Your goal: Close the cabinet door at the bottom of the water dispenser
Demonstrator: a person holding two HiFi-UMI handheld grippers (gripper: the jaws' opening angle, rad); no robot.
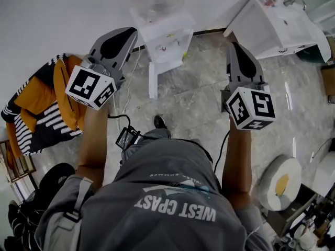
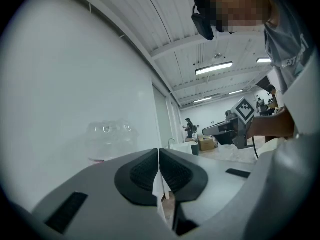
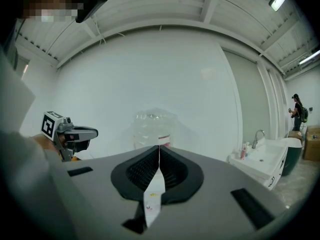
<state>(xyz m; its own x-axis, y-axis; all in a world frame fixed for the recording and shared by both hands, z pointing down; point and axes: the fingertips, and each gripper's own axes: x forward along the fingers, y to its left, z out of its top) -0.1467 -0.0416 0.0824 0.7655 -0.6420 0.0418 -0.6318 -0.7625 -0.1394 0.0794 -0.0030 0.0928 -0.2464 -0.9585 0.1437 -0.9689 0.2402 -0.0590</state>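
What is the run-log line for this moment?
left hand-held gripper: shut, empty | right hand-held gripper: shut, empty | cabinet door: open, untouched | water dispenser: ahead on floor

I noted one legible text, in the head view: "WEST COAST" in large white capitals on the person's grey shirt [image 1: 172,208], with a smaller line of print above it too fine to read. The marker cubes on the left gripper [image 1: 123,35] and the right gripper [image 1: 235,48] carried only black-and-white square codes, no letters. The pink label [image 3: 162,143] on the clear bottle, seen in the right gripper view, was too blurred to read.
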